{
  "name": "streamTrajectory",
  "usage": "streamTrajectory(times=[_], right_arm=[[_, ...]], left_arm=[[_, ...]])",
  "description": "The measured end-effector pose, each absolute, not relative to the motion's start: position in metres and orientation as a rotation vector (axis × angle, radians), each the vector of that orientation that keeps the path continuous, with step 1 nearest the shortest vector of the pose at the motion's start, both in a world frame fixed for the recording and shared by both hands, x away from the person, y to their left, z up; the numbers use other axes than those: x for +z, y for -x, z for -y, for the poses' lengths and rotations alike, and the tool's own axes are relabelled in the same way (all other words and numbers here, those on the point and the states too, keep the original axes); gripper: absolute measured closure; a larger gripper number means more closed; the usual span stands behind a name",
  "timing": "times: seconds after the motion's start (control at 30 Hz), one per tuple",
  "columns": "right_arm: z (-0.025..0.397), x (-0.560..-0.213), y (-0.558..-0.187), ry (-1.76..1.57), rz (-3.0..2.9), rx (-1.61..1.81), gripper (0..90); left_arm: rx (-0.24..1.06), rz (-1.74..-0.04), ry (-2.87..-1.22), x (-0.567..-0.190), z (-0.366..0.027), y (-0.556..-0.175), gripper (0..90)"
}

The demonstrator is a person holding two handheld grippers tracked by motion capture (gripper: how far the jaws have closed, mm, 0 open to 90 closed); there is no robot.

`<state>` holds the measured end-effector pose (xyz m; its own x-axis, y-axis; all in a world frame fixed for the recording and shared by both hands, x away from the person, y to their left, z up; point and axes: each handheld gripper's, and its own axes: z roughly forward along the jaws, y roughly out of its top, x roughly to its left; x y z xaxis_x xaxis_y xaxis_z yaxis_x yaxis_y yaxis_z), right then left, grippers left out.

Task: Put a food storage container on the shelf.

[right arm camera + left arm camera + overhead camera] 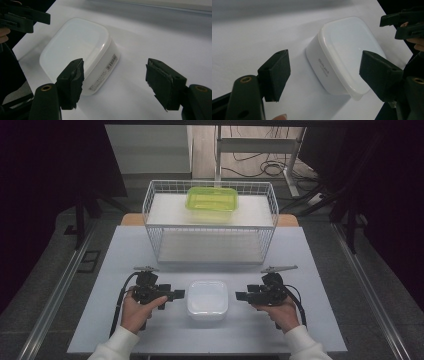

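A white lidded container (207,299) sits on the white table (300,270) near its front edge, between my two grippers. In the high view my left gripper (178,294) is just left of it and my right gripper (241,296) just right, both pointing inward. In the left gripper view the jaws of the left gripper (324,71) stand wide open, with the container (344,50) just ahead of them. The right gripper (116,75) is also open, and the container (77,47) lies ahead and to the left of its jaws. Neither gripper touches it.
A white wire rack (210,222) with two shelves stands at the back of the table. A green lidded container (212,199) rests on its top shelf. The lower shelf (210,247) is bare. Dark floor and cables lie beyond.
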<state>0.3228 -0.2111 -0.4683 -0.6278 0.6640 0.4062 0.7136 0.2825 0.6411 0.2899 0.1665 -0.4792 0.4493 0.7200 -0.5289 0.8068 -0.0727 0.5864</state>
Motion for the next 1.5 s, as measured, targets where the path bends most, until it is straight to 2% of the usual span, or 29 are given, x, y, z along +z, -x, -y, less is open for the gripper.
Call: streamTrajectory(times=[0.17, 0.33, 0.67, 0.73, 1.03, 1.17, 1.2, 1.27, 1.33, 1.5], right_arm=[[0.207, -0.471, -0.323, 1.327, 2.452, -1.275, 31.6], [0.204, -0.477, -0.326, 1.343, 2.346, -1.301, 35.7], [0.198, -0.483, -0.330, 1.344, 2.268, -1.298, 41.6], [0.196, -0.486, -0.331, 1.348, 2.254, -1.281, 43.1], [0.192, -0.492, -0.333, 1.353, 2.211, -1.251, 47.1], [0.190, -0.496, -0.334, 1.343, 2.175, -1.243, 50.2], [0.188, -0.498, -0.334, 1.340, 2.140, -1.241, 53.3], [0.188, -0.499, -0.334, 1.338, 2.121, -1.242, 55.0], [0.188, -0.503, -0.335, 1.347, 2.059, -1.235, 62.3], [0.191, -0.503, -0.335, 1.380, 1.995, -1.243, 68.2]], left_arm=[[-0.184, -1.312, -1.784, -0.485, -0.166, -0.292, 26.1], [-0.314, -1.332, -1.734, -0.497, -0.164, -0.296, 30.3], [-0.402, -1.337, -1.690, -0.506, -0.161, -0.301, 35.7], [-0.459, -1.335, -1.641, -0.512, -0.162, -0.303, 42.4], [-0.538, -1.334, -1.609, -0.520, -0.162, -0.305, 56.6], [-0.560, -1.317, -1.616, -0.521, -0.161, -0.305, 64.0], [-0.576, -1.307, -1.614, -0.521, -0.161, -0.305, 66.6], [-0.574, -1.309, -1.611, -0.521, -0.161, -0.304, 67.0], [-0.586, -1.310, -1.602, -0.520, -0.163, -0.304, 70.1], [-0.586, -1.315, -1.604, -0.519, -0.163, -0.302, 71.8]])
